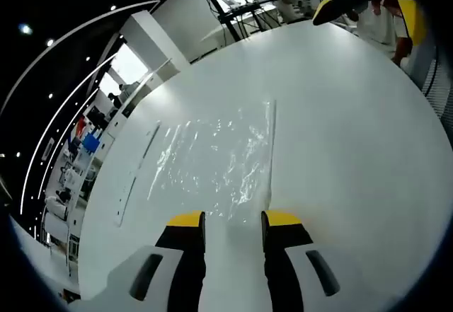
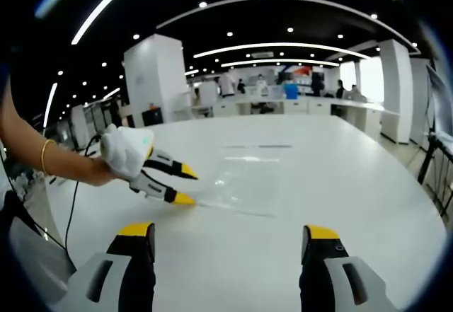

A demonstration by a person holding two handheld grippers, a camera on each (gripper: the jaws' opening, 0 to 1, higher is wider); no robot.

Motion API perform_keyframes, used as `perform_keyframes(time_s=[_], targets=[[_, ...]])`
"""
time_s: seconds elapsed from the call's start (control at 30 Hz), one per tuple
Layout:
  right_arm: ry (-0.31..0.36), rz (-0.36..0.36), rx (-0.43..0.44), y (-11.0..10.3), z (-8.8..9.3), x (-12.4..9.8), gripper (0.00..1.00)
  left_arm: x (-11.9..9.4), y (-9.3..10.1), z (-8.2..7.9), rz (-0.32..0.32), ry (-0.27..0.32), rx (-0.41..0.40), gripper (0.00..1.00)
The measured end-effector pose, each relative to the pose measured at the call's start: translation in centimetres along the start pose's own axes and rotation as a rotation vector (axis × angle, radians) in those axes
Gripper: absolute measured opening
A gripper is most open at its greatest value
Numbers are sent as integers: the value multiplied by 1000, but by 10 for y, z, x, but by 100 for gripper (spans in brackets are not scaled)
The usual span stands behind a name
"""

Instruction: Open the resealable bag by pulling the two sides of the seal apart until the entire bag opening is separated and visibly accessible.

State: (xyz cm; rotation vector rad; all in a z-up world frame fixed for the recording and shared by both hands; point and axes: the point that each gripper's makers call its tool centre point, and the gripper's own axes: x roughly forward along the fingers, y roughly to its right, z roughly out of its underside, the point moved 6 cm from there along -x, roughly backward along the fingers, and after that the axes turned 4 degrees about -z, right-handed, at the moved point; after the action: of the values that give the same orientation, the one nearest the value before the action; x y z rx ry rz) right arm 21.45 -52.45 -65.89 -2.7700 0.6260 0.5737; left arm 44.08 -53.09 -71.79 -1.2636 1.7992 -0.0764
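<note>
**Left gripper view: bag flat on counter, seal not yet opened**

Left gripper view showed the bag point(image 1: 212, 160), clear plastic, lying flat on the white counter point(image 1: 340, 128). Its seal edge point(image 1: 271, 149) ran as a straight ridge along the side nearer the right finger. The left gripper point(image 1: 233, 218) stood at the bag's near edge with its fingers narrowly apart and nothing between them. Whether the tips touched the plastic could not be told.

Right gripper view showed the right gripper point(image 2: 231, 231) well back from the bag point(image 2: 244, 181), its fingers spread wide and empty. The left gripper point(image 2: 175, 185), held in a person's hand point(image 2: 124, 155), had its lower yellow tip at the bag's edge.

Assessment of the step in hand: each gripper should take one wall of the bag just beside the seal. The film lay flat and thin, so a finger would likely need to slide under the lip rather than press down on it. A pinch catching both walls together would keep the seal closed. The pull should run outward and away from the seal line, starting at one end and working along its length. The right gripper appeared to have further to approach.

Markings: no brand, label or legible writing was found on the bag, grippers or counter.
</note>
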Motion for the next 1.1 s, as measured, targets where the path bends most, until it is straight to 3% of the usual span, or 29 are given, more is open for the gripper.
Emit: perform_keyframes(time_s=[0.57,0.73,1.1], targets=[[0,-9,1,-2,-2,2,82,3,8,3,70,2,-47,11],[2,-8,3,-1,-2,2,82,-1,4,4,50,-10,70,20],[-2,-6,1,-3,-2,3,82,0,4,6,29,7,172,16]])
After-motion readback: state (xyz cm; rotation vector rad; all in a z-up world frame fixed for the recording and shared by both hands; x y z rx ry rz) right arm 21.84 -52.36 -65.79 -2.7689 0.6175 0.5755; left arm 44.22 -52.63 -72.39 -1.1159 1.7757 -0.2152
